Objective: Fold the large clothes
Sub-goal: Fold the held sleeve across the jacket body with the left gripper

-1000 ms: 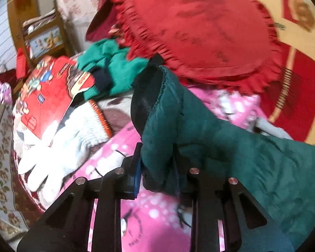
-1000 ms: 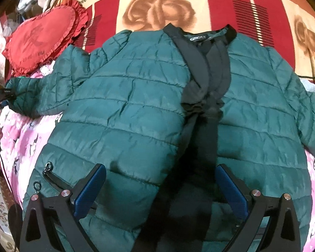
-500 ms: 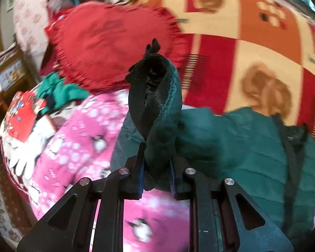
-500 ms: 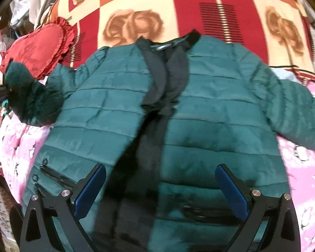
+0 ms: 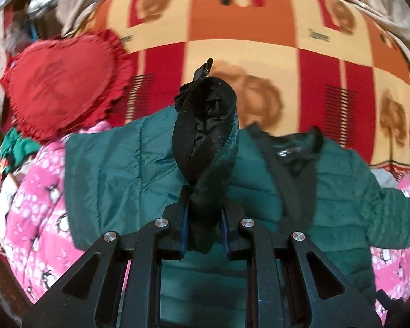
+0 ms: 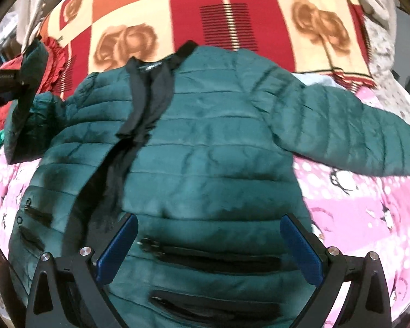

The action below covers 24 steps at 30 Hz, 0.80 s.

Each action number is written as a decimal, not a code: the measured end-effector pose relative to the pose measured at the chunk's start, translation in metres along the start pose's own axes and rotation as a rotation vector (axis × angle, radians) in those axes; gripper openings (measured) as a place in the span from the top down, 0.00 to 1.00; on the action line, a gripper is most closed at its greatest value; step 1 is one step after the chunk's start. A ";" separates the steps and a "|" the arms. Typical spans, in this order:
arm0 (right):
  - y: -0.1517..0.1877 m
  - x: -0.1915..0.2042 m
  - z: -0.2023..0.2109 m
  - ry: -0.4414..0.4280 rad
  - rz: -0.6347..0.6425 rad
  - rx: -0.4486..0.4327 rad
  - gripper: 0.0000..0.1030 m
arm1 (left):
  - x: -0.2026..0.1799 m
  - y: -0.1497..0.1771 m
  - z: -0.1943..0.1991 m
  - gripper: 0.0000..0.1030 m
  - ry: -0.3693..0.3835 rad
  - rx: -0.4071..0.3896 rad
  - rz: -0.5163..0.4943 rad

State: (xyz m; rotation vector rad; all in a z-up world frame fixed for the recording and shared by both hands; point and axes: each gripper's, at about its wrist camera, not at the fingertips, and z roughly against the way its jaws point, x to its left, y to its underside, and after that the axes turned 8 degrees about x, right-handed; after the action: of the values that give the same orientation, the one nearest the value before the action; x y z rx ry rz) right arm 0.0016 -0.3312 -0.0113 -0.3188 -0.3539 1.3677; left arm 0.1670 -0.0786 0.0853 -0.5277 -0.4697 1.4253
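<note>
Left wrist view close over a pinched sleeve, right wrist view above the hem, both facing the green jacket.

The jacket covers the middle of the bed. Bare pink bedding lies open to its right, below the spread sleeve. At the left, a red cushion and heaped clothes crowd the edge.
</note>
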 end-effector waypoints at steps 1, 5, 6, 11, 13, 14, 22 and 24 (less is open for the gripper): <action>0.001 -0.004 -0.001 0.000 -0.010 0.002 0.00 | -0.010 0.000 0.000 0.83 0.009 0.002 -0.013; 0.005 -0.024 -0.003 -0.002 -0.054 0.009 0.00 | -0.050 -0.001 -0.001 0.83 0.053 0.018 -0.060; 0.007 -0.030 -0.003 -0.007 -0.068 0.011 0.00 | -0.059 -0.002 -0.002 0.83 0.064 0.022 -0.071; 0.012 -0.049 -0.008 -0.008 -0.105 0.021 0.00 | -0.108 0.003 -0.005 0.83 0.118 0.039 -0.144; 0.014 -0.056 -0.011 -0.009 -0.118 0.029 0.00 | -0.124 0.004 -0.008 0.83 0.139 0.053 -0.164; 0.016 -0.059 -0.012 -0.012 -0.125 0.033 0.00 | -0.132 0.005 -0.010 0.83 0.149 0.058 -0.173; 0.022 -0.082 -0.019 -0.025 -0.174 0.047 0.00 | -0.183 0.018 -0.034 0.83 0.217 0.120 -0.235; 0.023 -0.086 -0.021 -0.036 -0.189 0.049 0.00 | -0.189 0.022 -0.044 0.83 0.228 0.142 -0.235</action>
State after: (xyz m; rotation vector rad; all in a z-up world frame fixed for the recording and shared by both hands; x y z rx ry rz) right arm -0.0244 -0.4125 -0.0450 -0.2145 -0.3702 1.1961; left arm 0.1581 -0.2681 0.0382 -0.4962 -0.2372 1.1481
